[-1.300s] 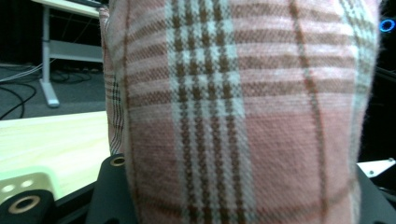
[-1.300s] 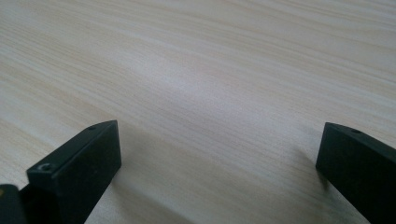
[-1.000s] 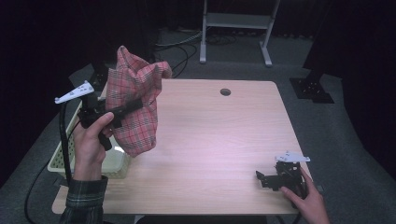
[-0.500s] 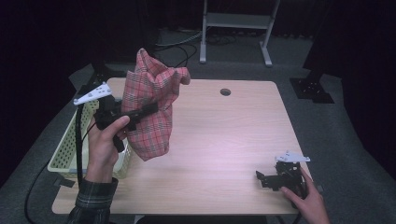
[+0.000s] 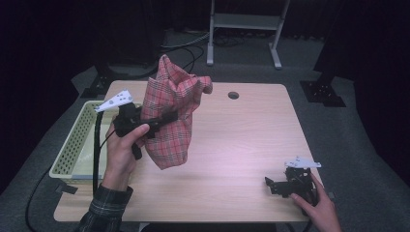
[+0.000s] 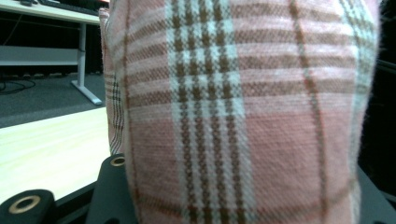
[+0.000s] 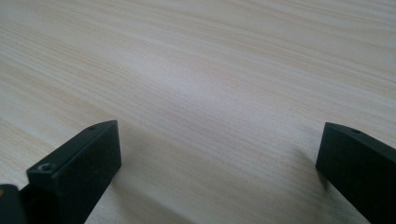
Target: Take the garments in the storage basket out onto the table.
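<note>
Left gripper (image 5: 167,117) up over the left side of the wooden table (image 5: 241,145), jaws pinched tight on a red checked cloth (image 5: 171,116). Cloth held up in the air, bunched at the top, hanging down just above the tabletop, right beside a pale basket (image 5: 72,145) at the table's left edge. Right gripper (image 5: 273,186) lying low at the near right corner, jaws wide apart, nothing between them but bare wood
</note>
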